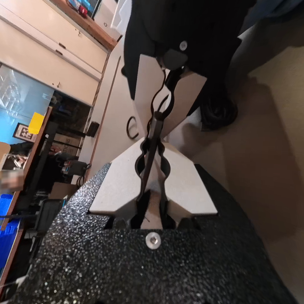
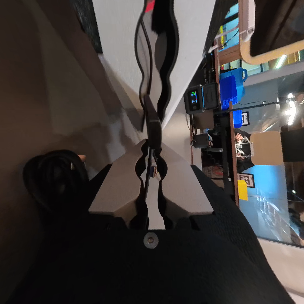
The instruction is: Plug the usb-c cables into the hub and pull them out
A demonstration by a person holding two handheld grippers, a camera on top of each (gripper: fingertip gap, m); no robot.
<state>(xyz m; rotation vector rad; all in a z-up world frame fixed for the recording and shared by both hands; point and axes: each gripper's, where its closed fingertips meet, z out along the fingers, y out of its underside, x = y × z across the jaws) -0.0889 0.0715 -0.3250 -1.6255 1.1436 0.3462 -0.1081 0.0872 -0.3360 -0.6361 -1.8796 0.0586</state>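
My left gripper (image 1: 152, 143) is shut on the hub (image 1: 156, 126), a thin dark grey slab seen edge-on that sticks out past its tips. My right gripper (image 1: 160, 113) faces it tip to tip from above. In the right wrist view my right gripper (image 2: 153, 144) is shut on a black usb-c plug (image 2: 154, 133), and its cable (image 2: 147, 181) trails back between the pads. The left gripper (image 2: 152, 125) sits just beyond, with a thin cable (image 2: 141, 49) running up along it. I cannot tell whether the plug is seated in the hub.
A white table (image 1: 115, 98) lies under both grippers. A coil of black cable (image 1: 218, 115) lies beside them and also shows in the right wrist view (image 2: 54, 177). A small cable loop (image 1: 131, 128) lies on the table. Black devices (image 2: 202, 98) and blue bins (image 2: 230, 87) stand at the table's far edge. Less than 4 cm separates the two grippers' tips.
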